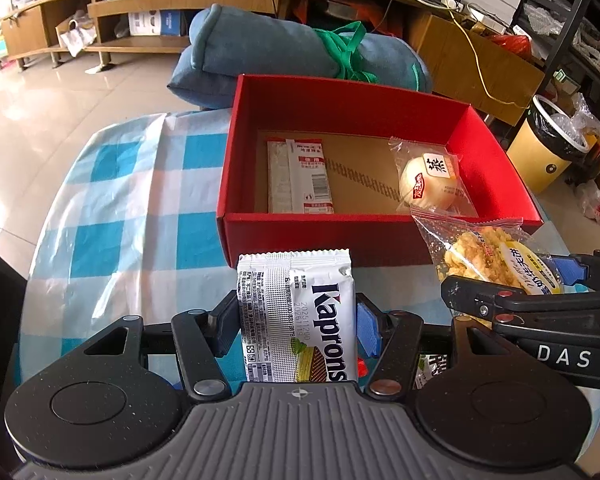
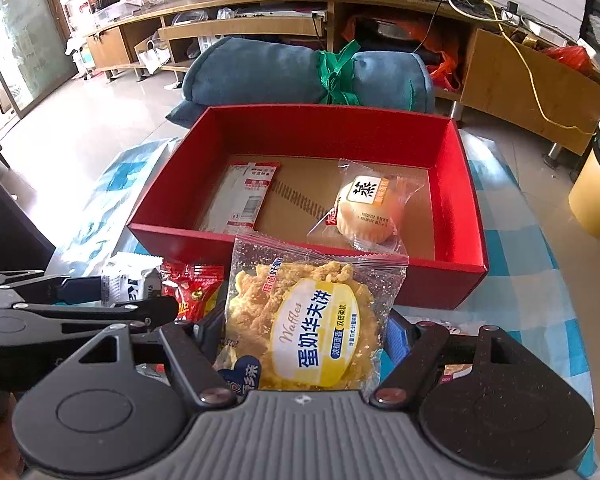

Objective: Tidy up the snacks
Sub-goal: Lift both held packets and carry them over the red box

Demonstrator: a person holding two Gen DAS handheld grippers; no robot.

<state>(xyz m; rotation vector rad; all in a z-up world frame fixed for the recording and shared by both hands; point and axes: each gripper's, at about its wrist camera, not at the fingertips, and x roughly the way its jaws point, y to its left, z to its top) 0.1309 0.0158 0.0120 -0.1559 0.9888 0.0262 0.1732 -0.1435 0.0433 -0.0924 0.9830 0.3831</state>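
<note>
Before the red box (image 1: 300,236) we hold two snacks: our left gripper (image 1: 296,328) is closed on the Kaprons wafer pack (image 1: 300,320), our right gripper (image 2: 304,332) on the waffle bag (image 2: 312,316) (both upright). Inside the box lie a flat sachet (image 1: 300,176) and a wrapped bun (image 1: 428,180).

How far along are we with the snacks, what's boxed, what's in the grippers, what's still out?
Boxed: a white-and-red sachet and a wrapped bun lie in the red box. In hand: left gripper clamps the Kaprons wafer pack; right gripper clamps the waffle packet, both short of the box. Left: a red snack bag still on the table, possibly more hidden.
</note>
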